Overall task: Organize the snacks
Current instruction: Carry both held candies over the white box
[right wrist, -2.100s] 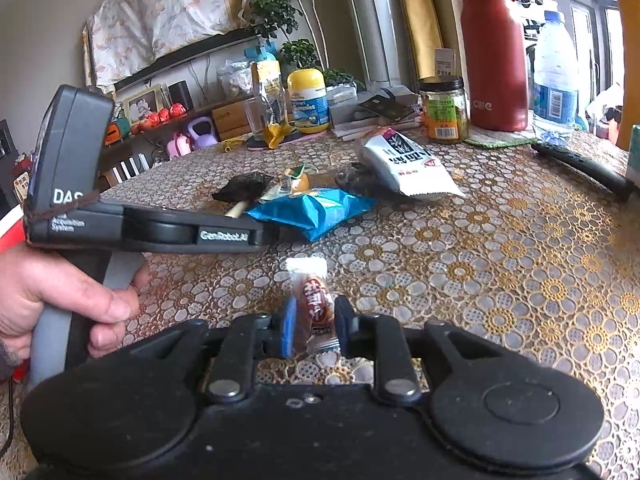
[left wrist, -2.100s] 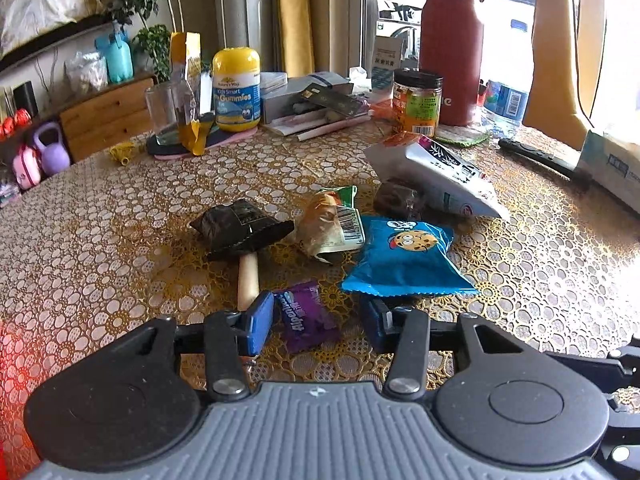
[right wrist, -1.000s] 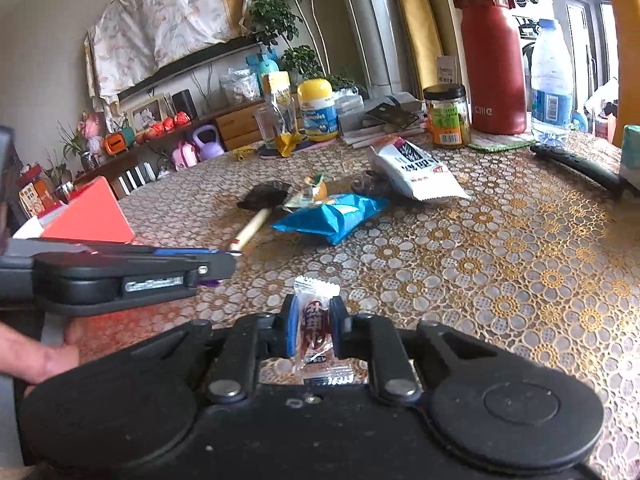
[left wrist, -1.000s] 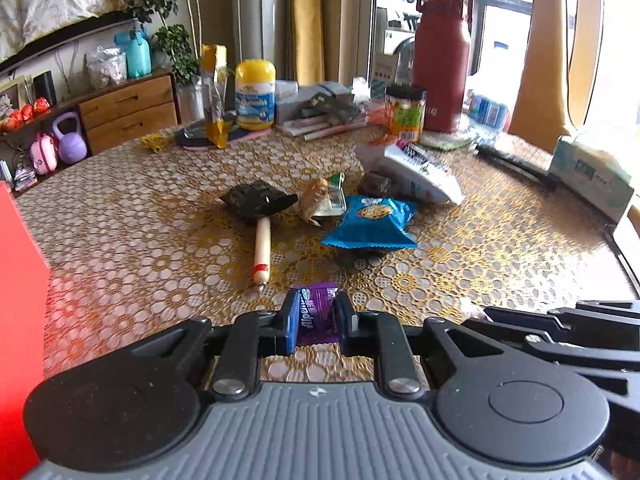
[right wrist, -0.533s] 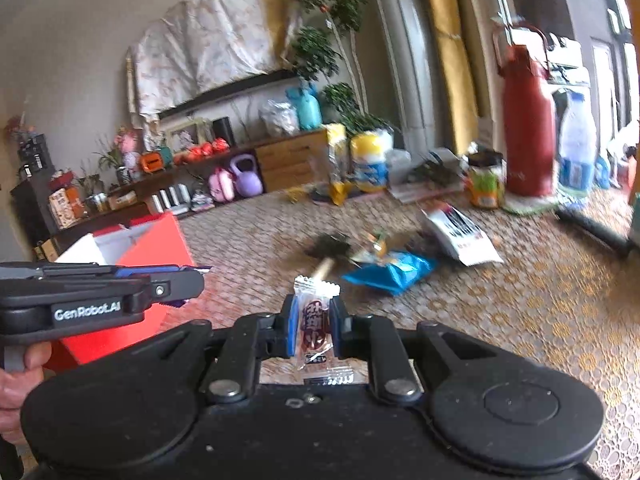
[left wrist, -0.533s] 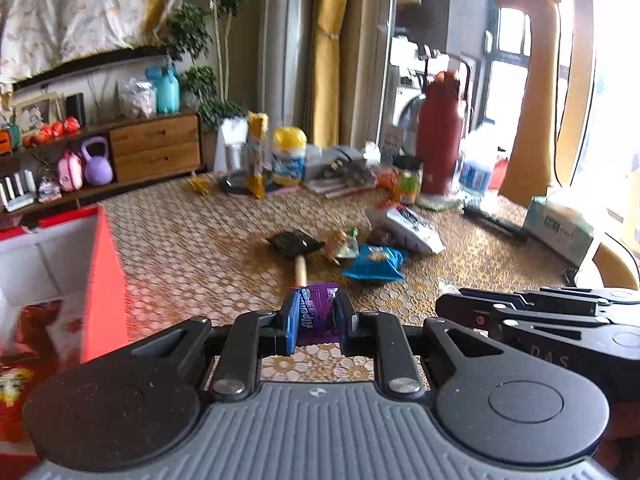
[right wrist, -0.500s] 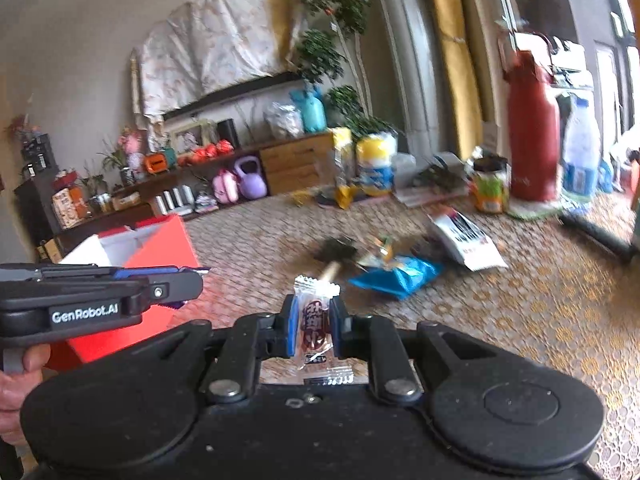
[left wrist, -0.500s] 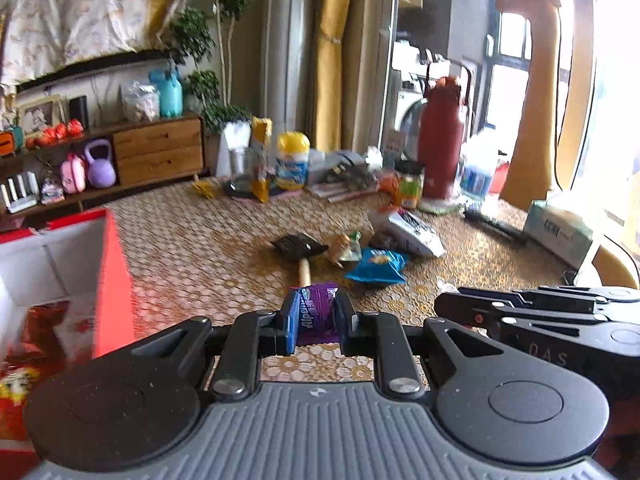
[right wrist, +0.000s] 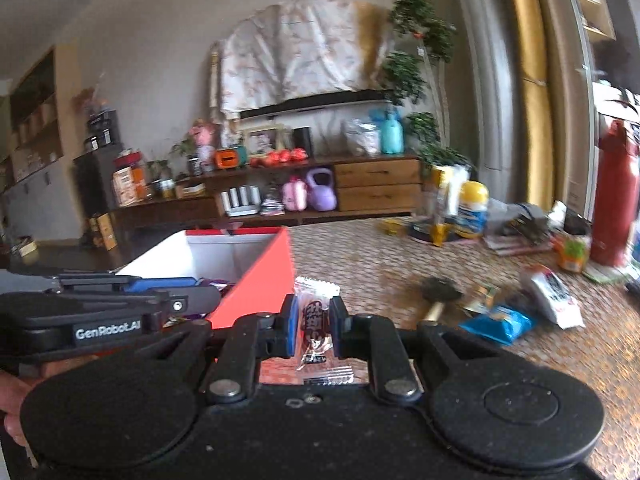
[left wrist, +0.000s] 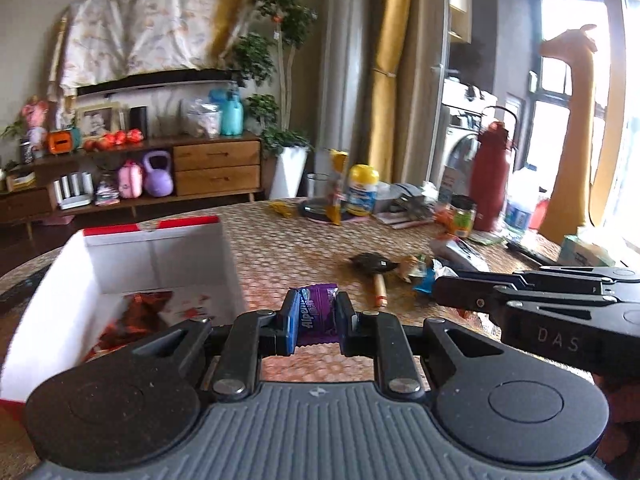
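Both tongs, left gripper clamping the purple candy and right gripper the clear-wrapped sweet, had swung from the snack pile to the red box at lower left, ready to drop.

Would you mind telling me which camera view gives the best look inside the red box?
The left wrist view: it looks down into the red box, showing its white inner walls and reddish packets at the bottom. The right wrist view shows mainly the red outer side and part of the white interior, with the left gripper blocking its contents.
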Demonstrator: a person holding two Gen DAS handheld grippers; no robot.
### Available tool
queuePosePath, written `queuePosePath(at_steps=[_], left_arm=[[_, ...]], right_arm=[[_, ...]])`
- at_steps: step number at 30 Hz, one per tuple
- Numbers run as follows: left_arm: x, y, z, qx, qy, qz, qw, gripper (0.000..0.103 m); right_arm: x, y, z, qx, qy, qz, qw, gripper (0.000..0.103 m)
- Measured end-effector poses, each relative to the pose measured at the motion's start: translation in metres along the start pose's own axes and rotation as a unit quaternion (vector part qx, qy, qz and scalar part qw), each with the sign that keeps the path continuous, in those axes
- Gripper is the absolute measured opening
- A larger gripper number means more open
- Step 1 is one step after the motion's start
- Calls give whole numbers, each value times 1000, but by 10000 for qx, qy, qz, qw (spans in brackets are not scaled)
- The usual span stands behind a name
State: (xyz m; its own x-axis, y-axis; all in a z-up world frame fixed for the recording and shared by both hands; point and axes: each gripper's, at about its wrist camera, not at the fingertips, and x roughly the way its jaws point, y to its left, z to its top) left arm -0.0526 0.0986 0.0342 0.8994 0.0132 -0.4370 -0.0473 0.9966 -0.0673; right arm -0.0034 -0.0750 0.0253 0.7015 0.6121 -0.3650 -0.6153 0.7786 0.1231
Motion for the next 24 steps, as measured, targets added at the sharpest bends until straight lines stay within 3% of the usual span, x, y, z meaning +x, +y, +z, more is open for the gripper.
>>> queuePosePath(at_steps=[12, 24], left_arm=[[-33, 46, -4, -328, -247, 451, 9981, 19], [-36, 78, -9, -543, -211, 774, 9953, 19]], right_arm=[[7, 52, 10, -455, -22, 516, 9976, 14], [22, 74, 12, -690, 104, 750, 9947, 15]])
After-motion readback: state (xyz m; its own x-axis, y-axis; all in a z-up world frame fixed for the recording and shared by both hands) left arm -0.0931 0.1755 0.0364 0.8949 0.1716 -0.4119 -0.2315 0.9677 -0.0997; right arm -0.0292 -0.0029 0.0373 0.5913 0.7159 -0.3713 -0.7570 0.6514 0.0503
